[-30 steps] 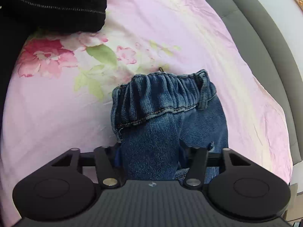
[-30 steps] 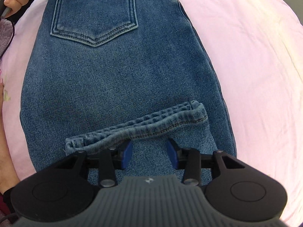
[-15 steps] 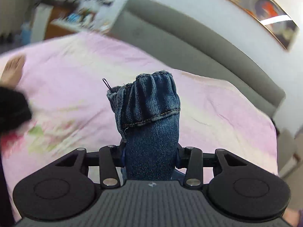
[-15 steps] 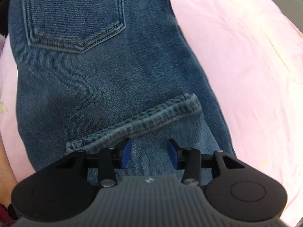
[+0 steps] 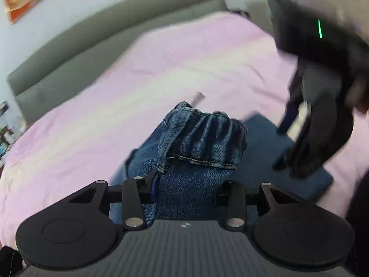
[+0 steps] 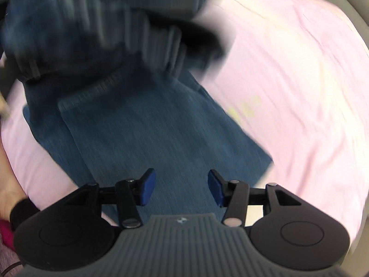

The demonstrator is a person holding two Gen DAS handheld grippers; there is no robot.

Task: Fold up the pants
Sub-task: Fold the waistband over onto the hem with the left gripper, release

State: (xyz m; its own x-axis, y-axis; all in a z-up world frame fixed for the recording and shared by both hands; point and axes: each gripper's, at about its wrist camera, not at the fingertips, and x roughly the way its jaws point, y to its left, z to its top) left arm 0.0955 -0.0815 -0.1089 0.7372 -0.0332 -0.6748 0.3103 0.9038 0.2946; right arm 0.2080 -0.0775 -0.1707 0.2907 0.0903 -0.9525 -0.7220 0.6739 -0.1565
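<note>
Pink sheet point(image 5: 143, 73) is covering the bed in both views; a grey headboard point(image 5: 96, 39) is running along the far side, and a blurred orange picture point(image 5: 20, 2) is hanging on the wall at far left.

Left tool point(image 5: 189, 185) is gripping a bunched part of the pants point(image 5: 198, 152): denim is filling the gap between its fingers, and the gathered waistband is standing up just past them, raised off the sheet. More denim is trailing down to the left of the bunch. A flat folded part is lying on the sheet to the right, under the other tool.

Right tool point(image 5: 320, 124) is showing in the left wrist view as a dark, motion-blurred shape at right, a green light on it, hanging over that flat denim. Contact with the cloth cannot be told.

Right wrist view: the right tool point(image 6: 181, 188) is standing open, blue pads point(image 6: 147, 189) well apart and nothing between them. Flat denim point(image 6: 150, 138) is lying beyond and below the fingers on the sheet point(image 6: 288, 92), with a hem edge crossing it at far left. Farther off, a heavily blurred mass of denim and black is filling the top of the view; detail cannot be told. Part of the person's arm is showing at the near left edge.
</note>
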